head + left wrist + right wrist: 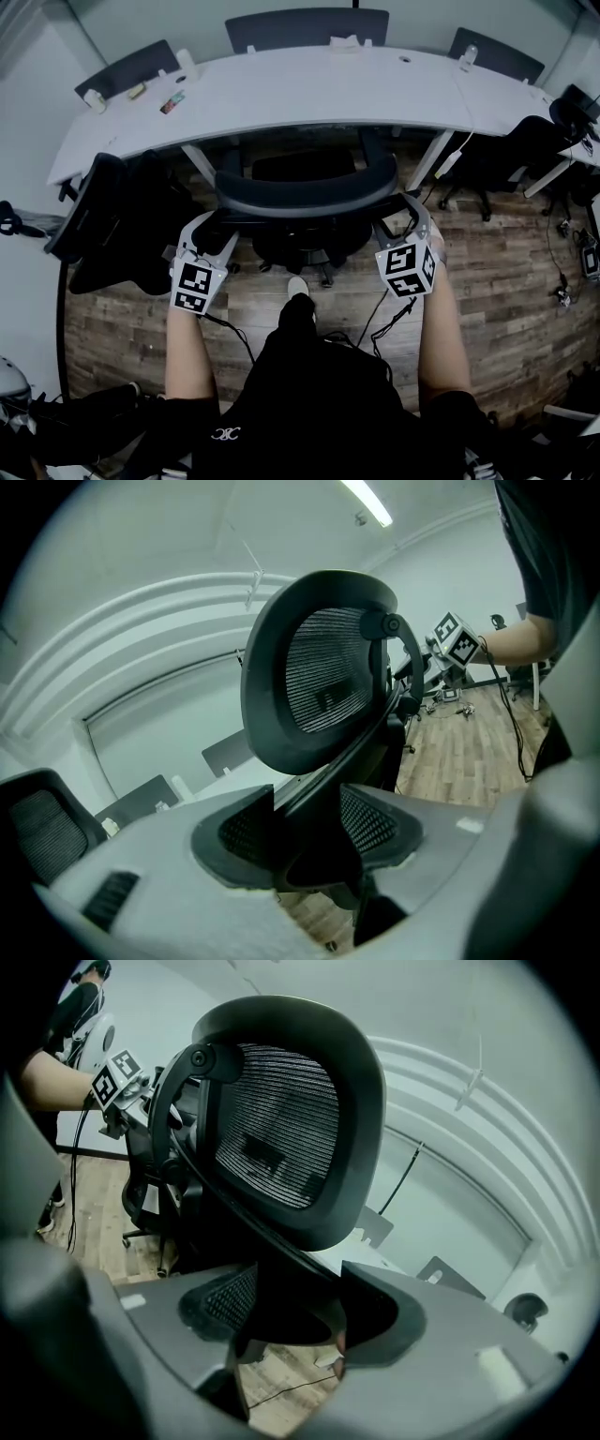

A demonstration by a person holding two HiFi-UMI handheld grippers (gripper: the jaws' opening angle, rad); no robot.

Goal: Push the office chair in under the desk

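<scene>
Chair seat partway under worktop, back just short of its edge, fingers of left gripper and right gripper clamped on back frame, likely one more shove to go.

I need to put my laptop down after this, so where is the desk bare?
The desk is bare along its middle, straight beyond the office chair, and rightward up to the bottle. Its left end is crowded with small items.
</scene>
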